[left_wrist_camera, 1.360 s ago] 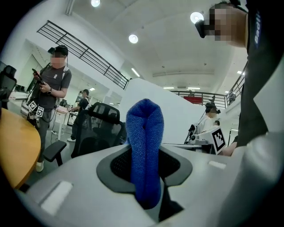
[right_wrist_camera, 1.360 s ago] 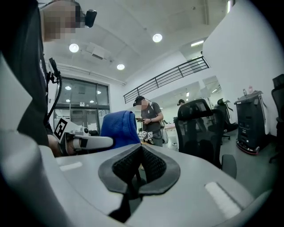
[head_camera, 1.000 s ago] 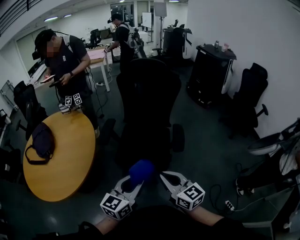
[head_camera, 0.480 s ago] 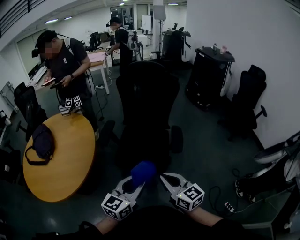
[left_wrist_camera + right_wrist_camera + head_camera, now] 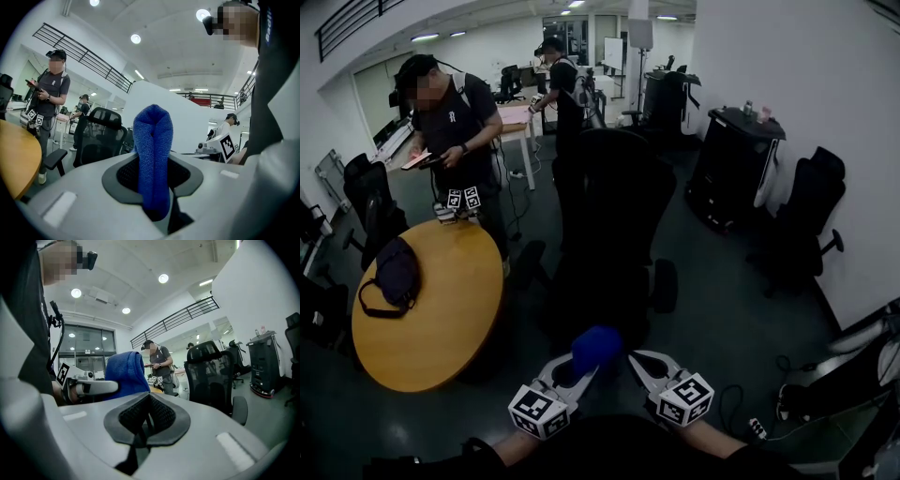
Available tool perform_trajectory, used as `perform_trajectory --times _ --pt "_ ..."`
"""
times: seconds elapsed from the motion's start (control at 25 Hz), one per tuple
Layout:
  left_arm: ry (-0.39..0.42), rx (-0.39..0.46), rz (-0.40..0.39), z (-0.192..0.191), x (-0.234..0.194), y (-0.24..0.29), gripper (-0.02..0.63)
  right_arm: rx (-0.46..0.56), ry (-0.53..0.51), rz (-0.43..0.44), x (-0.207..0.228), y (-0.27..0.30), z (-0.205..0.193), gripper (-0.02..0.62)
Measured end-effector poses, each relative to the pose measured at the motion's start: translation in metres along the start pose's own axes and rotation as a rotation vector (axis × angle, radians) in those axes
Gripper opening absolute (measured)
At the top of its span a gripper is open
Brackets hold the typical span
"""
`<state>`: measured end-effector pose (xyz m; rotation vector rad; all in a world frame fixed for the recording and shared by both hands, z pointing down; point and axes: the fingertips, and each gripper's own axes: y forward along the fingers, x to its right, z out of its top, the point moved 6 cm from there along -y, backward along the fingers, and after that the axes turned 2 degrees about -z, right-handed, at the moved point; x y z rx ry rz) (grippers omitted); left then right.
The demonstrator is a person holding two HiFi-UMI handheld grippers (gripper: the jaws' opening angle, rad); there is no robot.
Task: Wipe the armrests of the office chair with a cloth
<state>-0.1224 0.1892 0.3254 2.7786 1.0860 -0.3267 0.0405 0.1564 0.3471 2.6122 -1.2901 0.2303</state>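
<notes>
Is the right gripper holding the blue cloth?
No, the right gripper has its jaws shut on nothing, while the blue cloth is pinched in the left gripper.

Office chair [image 5: 614, 220] stood ahead of left gripper [image 5: 578, 367] and right gripper [image 5: 643, 364]; table [image 5: 441, 328] lay to its left, bag [image 5: 394, 272] near the table's left edge; cloth [image 5: 596, 347] sat within the left gripper's jaws.

The cloth [image 5: 152, 159] is deep blue with a fine knitted weave; the office chair [image 5: 614, 216] is black all over. The left gripper [image 5: 577, 367] and right gripper [image 5: 639, 358] are pale grey with black ribbed pads — their cubes carry black-and-white square markers. The round table [image 5: 441, 328] is orange-tan, the bag [image 5: 394, 272] on it dark
</notes>
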Motion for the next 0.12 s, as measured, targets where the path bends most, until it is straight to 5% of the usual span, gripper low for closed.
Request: perform_trajectory --times 0.12 --pt "0.004 0.002 -0.001 0.0024 0.0005 0.0005 0.13 0.0 0.0 0.0 0.0015 0.0001 0.0002 0.003"
